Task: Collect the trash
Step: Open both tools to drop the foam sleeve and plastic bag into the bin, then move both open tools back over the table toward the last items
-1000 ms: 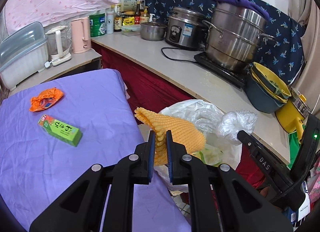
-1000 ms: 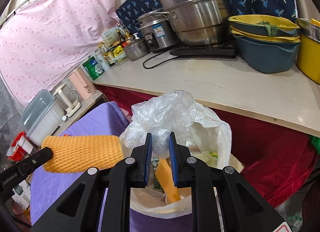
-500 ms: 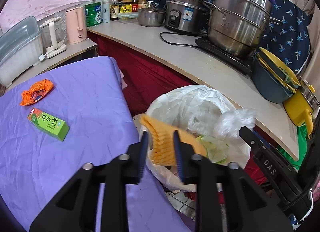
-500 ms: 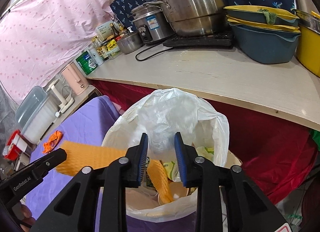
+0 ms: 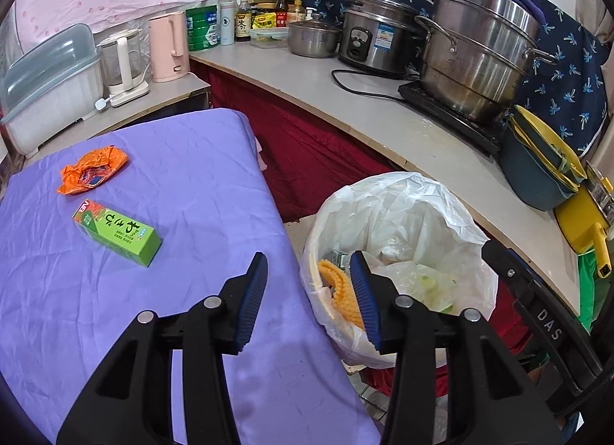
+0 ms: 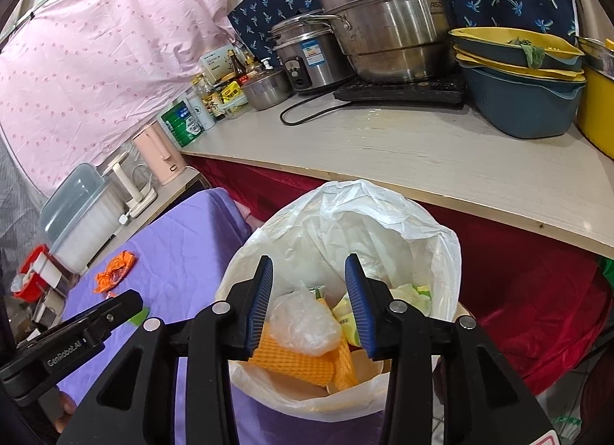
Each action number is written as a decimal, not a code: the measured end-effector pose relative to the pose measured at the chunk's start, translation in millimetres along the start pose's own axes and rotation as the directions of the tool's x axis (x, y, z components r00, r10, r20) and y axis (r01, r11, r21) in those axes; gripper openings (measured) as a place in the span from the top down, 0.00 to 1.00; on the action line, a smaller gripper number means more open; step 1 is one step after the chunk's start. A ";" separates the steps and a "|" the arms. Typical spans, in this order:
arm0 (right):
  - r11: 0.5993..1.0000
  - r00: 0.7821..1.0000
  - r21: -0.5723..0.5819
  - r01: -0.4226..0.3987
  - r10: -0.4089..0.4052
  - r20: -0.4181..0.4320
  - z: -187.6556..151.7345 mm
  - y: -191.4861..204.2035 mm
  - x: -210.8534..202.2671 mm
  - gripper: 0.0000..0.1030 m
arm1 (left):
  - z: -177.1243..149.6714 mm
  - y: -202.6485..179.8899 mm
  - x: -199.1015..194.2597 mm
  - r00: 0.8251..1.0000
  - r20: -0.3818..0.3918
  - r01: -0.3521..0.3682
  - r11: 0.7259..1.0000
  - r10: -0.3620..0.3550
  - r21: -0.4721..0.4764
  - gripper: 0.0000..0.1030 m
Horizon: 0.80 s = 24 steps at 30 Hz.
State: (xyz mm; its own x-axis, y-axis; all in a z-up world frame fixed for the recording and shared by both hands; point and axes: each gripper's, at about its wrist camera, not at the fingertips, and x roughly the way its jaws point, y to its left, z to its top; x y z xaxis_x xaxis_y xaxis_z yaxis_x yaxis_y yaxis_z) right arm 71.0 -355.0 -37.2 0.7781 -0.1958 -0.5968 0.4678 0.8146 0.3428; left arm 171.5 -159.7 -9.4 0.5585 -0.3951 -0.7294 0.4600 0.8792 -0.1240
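Two items, orange wrapper (image 5: 93, 169) and green box (image 5: 117, 232), lie on purple cloth (image 5: 199, 191).

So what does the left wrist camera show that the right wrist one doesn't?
Only the left wrist view shows the whole green box lying on the purple cloth. Only the right wrist view shows the crumpled clear plastic lying on the orange mesh. Both show the lined trash bin, the orange wrapper and open, empty grippers.

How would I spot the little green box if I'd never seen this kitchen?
Find the purple cloth over the table beside the lined bin. Two things lie on it: the green box is the long flat-sided carton with dark lettering, not the crumpled orange wrapper behind it.
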 end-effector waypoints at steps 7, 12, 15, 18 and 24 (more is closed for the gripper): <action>0.999 0.999 -0.038 -0.038 0.038 -0.013 -7.5 26.9 -3.6 0.60 | -5.2 20.4 -8.3 1.000 0.002 -0.030 0.999 0.030 -0.025 0.54; 0.994 0.997 -0.079 -0.071 0.069 -0.037 -18.6 54.0 -0.2 0.59 | -8.5 44.3 -14.9 0.998 0.002 -0.057 0.997 0.057 -0.059 0.52; 0.992 0.995 -0.093 -0.089 0.084 -0.051 -24.7 66.9 3.2 0.59 | -11.9 61.7 -17.5 0.997 -0.004 -0.076 0.994 0.076 -0.082 0.52; 0.987 0.992 -0.114 -0.112 0.104 -0.073 -32.1 84.8 9.2 0.59 | -15.5 78.9 -20.0 0.995 -0.006 -0.096 0.990 0.096 -0.101 0.52; 0.977 0.985 -0.148 -0.152 0.137 -0.107 -45.0 118.2 20.7 0.58 | -20.5 114.9 -23.1 0.991 -0.016 -0.133 0.980 0.132 -0.146 0.52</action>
State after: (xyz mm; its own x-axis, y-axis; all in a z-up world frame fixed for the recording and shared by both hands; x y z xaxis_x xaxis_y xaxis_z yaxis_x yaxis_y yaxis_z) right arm 123.6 -238.1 -41.7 0.7853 -0.0229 -0.6187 0.2771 0.9067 0.3181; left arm 197.3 -44.1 -20.6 0.6028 -0.2712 -0.7504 0.2762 0.9532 -0.1226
